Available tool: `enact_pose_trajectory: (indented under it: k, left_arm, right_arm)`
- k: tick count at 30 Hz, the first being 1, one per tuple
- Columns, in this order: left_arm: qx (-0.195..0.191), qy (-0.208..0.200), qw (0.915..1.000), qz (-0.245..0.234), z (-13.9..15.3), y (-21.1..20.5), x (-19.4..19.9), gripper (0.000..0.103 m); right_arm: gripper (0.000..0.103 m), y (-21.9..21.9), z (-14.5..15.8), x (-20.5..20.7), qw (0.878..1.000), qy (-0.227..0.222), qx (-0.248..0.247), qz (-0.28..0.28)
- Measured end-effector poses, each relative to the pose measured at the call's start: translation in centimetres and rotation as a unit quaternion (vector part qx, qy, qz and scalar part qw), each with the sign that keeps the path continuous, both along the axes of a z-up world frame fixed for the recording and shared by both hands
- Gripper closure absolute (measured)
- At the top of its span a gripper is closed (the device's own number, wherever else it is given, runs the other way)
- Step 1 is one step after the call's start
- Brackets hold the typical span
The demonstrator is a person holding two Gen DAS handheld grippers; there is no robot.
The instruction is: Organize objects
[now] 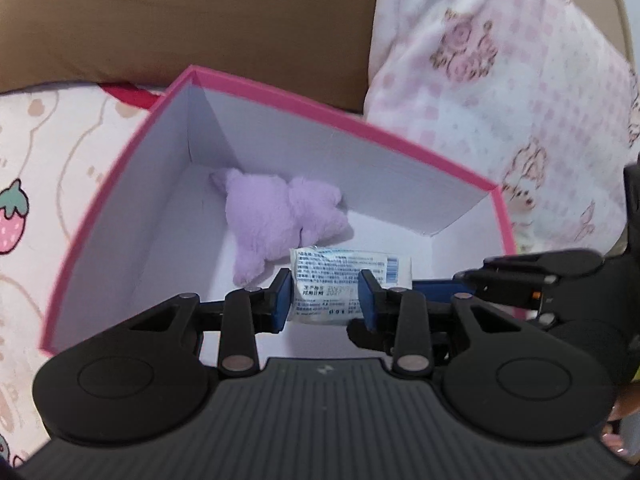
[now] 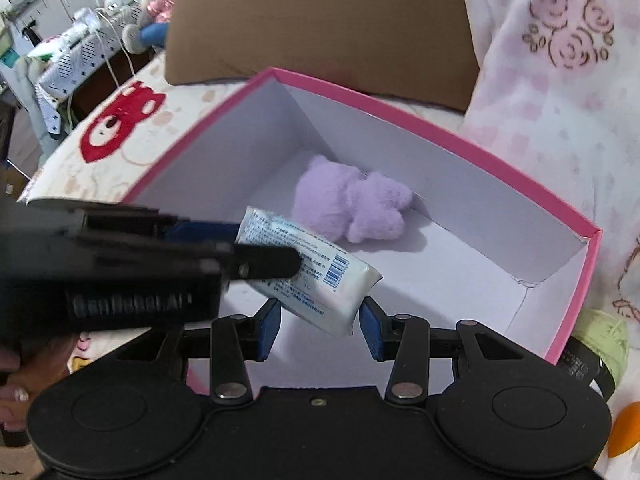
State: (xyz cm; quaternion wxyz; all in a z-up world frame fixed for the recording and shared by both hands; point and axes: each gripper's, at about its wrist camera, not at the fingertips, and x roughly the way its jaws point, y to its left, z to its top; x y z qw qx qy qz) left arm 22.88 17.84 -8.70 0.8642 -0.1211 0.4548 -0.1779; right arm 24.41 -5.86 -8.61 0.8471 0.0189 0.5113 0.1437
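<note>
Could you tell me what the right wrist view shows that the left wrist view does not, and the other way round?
Only the right wrist view shows the cluttered shelf in the background, the red bear print on the bedding, the green yarn ball and the packet's barcode. Only the left wrist view shows the strawberry print. Both show the pink box with the purple plush toy inside, the brown pillow behind it, and the tissue packet clamped in the left gripper above the box; the right gripper brackets its end, contact unclear.
</note>
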Motion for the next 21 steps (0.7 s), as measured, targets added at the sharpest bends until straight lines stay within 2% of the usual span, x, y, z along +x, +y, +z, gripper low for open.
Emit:
enact_pose_trajectory:
  k: [6,10,14,17,21]
  left_arm:
    - [-0.011,0.011,0.9999,0.002,-2.0,0.0,1.0,0.071]
    - [-0.02,0.018,0.9996,-0.006,-2.6,0.6,1.4,0.073]
    - [-0.003,0.018,0.9998,-0.004,-3.2,0.3,1.5,0.073]
    - [-0.006,0.03,0.9995,0.0,-3.7,0.5,1.7,0.075]
    - [0.009,0.038,0.9992,0.005,-3.9,0.5,1.7,0.081]
  right_arm:
    - [0.055,-0.2,-1.7,1.2,1.0,0.024,-0.007,-0.003]
    - [0.055,-0.5,-2.7,1.6,0.999,0.038,0.007,-0.009]
    - [0.056,-0.2,-3.5,2.2,0.999,0.044,0.003,-0.007]
    - [0.056,0.1,-3.9,2.8,0.998,0.064,-0.006,-0.003]
    - [0.056,0.3,-4.4,3.2,0.997,0.078,-0.017,0.0]
